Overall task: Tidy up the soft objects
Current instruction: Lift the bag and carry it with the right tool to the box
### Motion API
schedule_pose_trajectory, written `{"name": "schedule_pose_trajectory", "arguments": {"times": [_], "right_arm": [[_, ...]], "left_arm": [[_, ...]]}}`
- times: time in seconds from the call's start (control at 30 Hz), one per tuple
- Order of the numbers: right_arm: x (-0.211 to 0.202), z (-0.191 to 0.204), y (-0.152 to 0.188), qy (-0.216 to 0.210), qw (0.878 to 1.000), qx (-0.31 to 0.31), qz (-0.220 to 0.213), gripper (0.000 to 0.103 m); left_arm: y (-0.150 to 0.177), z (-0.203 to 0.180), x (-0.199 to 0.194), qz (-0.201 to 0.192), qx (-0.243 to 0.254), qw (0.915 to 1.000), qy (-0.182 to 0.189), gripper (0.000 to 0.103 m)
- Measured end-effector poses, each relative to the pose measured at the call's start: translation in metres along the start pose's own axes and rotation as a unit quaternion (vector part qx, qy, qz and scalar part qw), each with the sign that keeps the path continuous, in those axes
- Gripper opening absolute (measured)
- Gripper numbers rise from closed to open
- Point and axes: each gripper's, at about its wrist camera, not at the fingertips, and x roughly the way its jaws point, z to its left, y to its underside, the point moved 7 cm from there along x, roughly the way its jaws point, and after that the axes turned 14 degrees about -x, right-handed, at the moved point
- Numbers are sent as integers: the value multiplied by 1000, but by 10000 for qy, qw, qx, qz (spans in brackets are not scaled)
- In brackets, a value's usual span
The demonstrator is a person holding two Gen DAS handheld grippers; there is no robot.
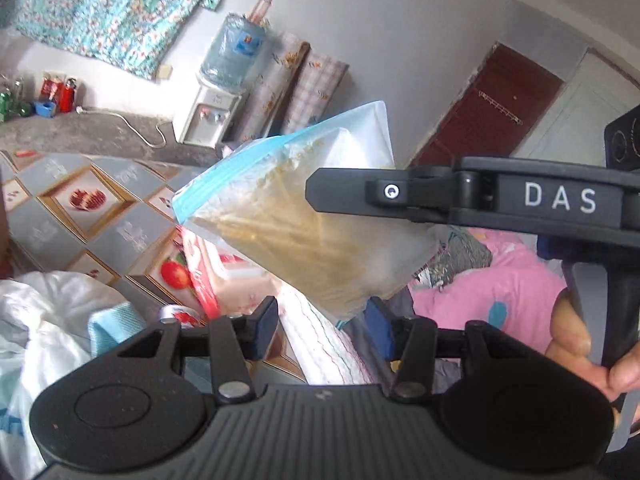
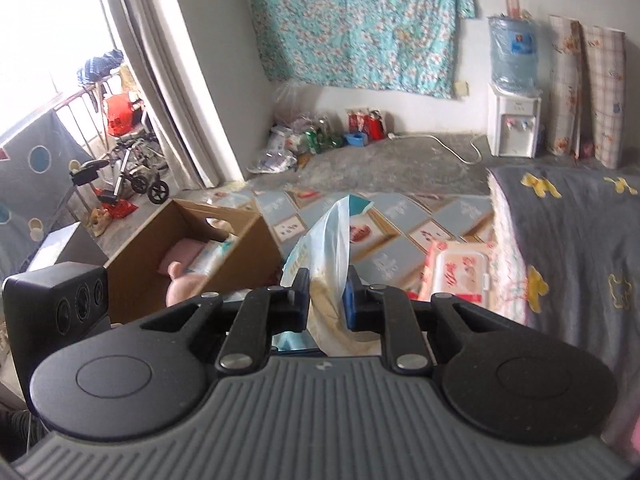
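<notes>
A clear plastic zip bag [image 1: 304, 224] with a blue seal strip and yellowish contents hangs in the air in front of my left gripper [image 1: 322, 330], which is open with the bag's lower corner between its pads, not clamped. My right gripper [image 2: 326, 300] is shut on the same bag [image 2: 330, 240]; its black arm [image 1: 480, 196] crosses the left wrist view from the right. An open cardboard box [image 2: 192, 248] on the floor holds a pink soft toy [image 2: 182, 284] and a pack.
A wet-wipes pack [image 2: 456, 272] lies on the patterned floor mat [image 2: 400, 216]. A bed with a grey blanket [image 2: 568, 248] is at right. White plastic bags [image 1: 44, 312] are at lower left. A water dispenser [image 2: 514, 124] stands by the wall.
</notes>
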Motion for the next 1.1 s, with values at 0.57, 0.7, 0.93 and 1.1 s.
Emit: {"name": "schedule_pose_trajectory", "arguments": {"times": [0.57,0.7,0.93,1.1], "right_arm": [[236,264,-88,-2691,9587,712,584,14],[320,295,-61,-2812,9369,1693,1208,14],[396,315,-4,-2153,9237,2670,1707,15],[397,311,18,-1606,9251,3051,1590,14]], "left_arm": [[-48,254,-205,-1076,-1222,9498,-2673,53],[-43,311,-236,-1035,-1622,9282,-3184,52],[-40,351,-284,-1266,-1871,9098,-3483,52],[-35,355,-296,-1355,-1862,9122,-3390,53]]}}
